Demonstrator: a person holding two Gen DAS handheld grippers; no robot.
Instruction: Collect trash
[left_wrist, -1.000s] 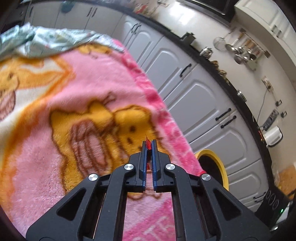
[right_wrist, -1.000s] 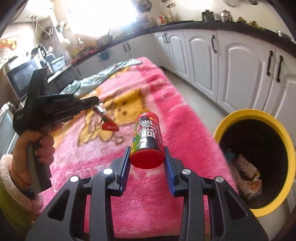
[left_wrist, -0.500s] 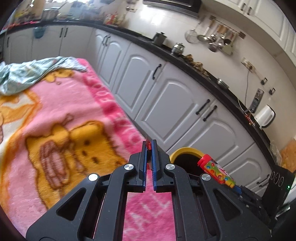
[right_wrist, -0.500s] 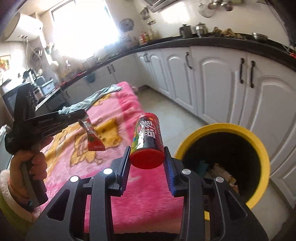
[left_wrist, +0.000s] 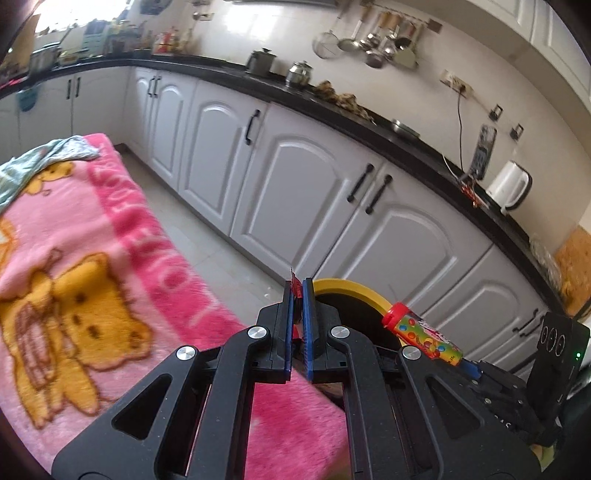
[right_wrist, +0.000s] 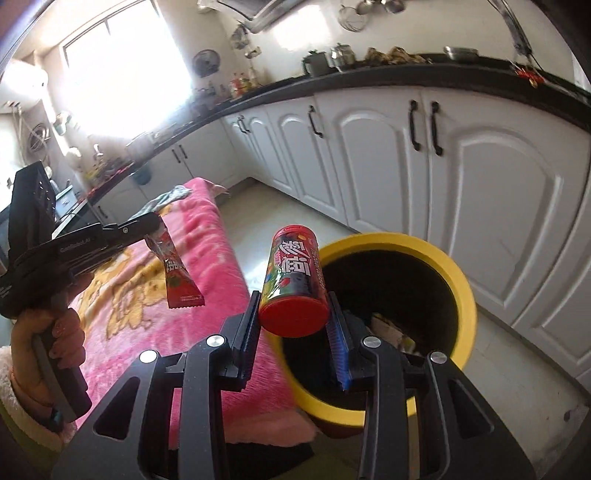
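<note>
My left gripper (left_wrist: 297, 286) is shut on a red snack wrapper (left_wrist: 294, 286); in the right wrist view the wrapper (right_wrist: 177, 273) hangs from that gripper (right_wrist: 153, 223) above the pink blanket. My right gripper (right_wrist: 293, 304) is shut on a red candy can (right_wrist: 293, 280), held at the near rim of the yellow trash bin (right_wrist: 458, 273). In the left wrist view the can (left_wrist: 423, 338) lies over the bin (left_wrist: 354, 290). Crumpled trash lies inside the bin.
A pink cartoon blanket (left_wrist: 74, 277) covers the table left of the bin, with a teal cloth (left_wrist: 40, 166) at its far end. White cabinets (left_wrist: 306, 184) under a black counter run behind. Tiled floor (left_wrist: 221, 258) lies between.
Both grippers have moved right from over the blanket toward the bin, each keeping its hold. The can now reaches the bin's rim and the wrapper hangs nearer the blanket's edge.
</note>
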